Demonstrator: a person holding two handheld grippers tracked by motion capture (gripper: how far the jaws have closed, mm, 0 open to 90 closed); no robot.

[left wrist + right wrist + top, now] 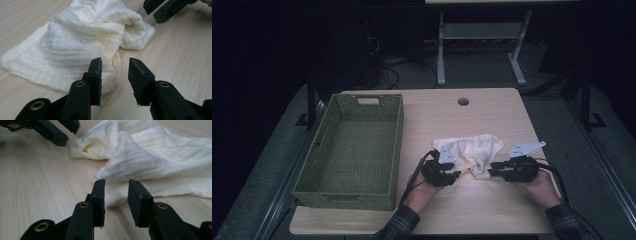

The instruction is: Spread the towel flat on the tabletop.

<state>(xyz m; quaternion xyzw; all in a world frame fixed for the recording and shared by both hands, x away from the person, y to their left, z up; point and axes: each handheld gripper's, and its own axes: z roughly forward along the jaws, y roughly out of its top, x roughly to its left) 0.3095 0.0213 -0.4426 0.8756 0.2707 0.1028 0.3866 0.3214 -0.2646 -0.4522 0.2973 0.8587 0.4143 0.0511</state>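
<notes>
A crumpled cream cloth point(472, 150) lies on the wooden table point(492, 210), a little right of its middle. My left gripper point(455, 175) rests low at the cloth's near-left edge, pointing right. In the left gripper view its jaws point(115, 67) stand apart, with a fold of the cloth point(82, 37) just ahead of them and nothing pinched. My right gripper point(491, 169) faces it from the cloth's near-right side. Its jaws point(116, 187) are also apart, just short of the cloth's point(155, 152) hem. Each gripper view shows the other gripper's tips across the cloth.
A long green perforated basket point(347, 200) with nothing in it stands along the table's left side. A round cable hole point(463, 101) sits near the far edge. Bare wood lies in front of the hands. Beyond the table, a white desk frame point(441, 50) stands on the dark floor.
</notes>
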